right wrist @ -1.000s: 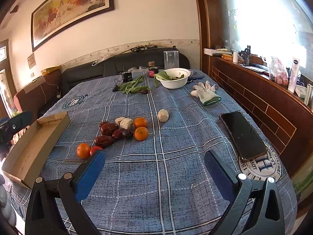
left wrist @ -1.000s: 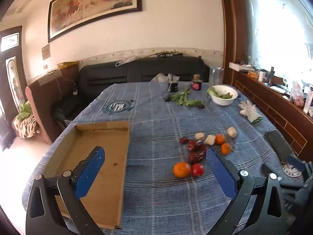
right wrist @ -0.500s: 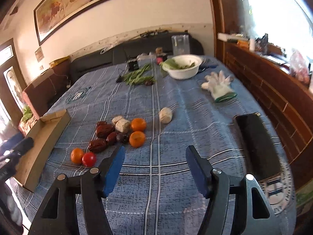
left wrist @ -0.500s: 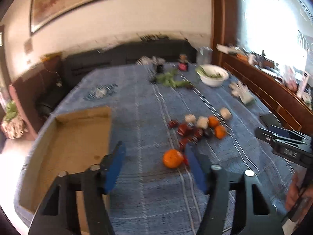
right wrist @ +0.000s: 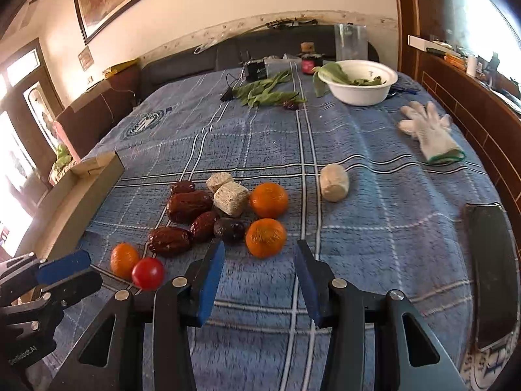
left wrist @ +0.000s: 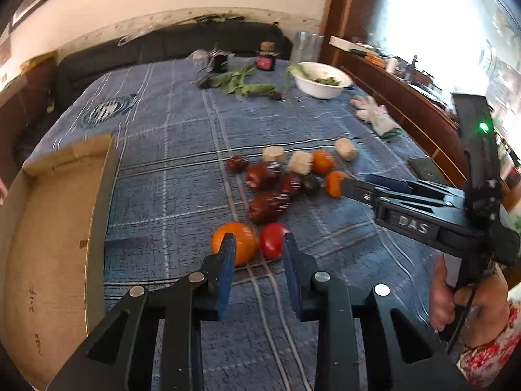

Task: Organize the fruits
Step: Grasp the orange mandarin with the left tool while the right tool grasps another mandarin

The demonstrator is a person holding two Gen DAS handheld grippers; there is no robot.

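A pile of fruit lies on the blue checked tablecloth (right wrist: pixel 374 228): a small orange (left wrist: pixel 234 242) and a red tomato (left wrist: pixel 273 239) at the front, dark red dates (right wrist: pixel 189 205), two more oranges (right wrist: pixel 269 200) and beige blocks (right wrist: pixel 231 198) behind. My left gripper (left wrist: pixel 257 247) is open and empty, its tips just before the front orange and the tomato; it also shows in the right wrist view (right wrist: pixel 70 268). My right gripper (right wrist: pixel 259 255) is open and empty, just short of the nearer orange (right wrist: pixel 266 237); it also shows in the left wrist view (left wrist: pixel 374 185).
An open cardboard box (left wrist: pixel 49 228) lies at the table's left edge. A beige roll (right wrist: pixel 333 182), a white glove (right wrist: pixel 429 130), a white bowl of greens (right wrist: pixel 358 84), loose green leaves (right wrist: pixel 270 91) and a dark phone (right wrist: pixel 491 270) lie on the cloth.
Both grippers have moved forward and down toward the fruit and their jaws have narrowed. The left one has swung right, from over the box to the front orange and tomato.
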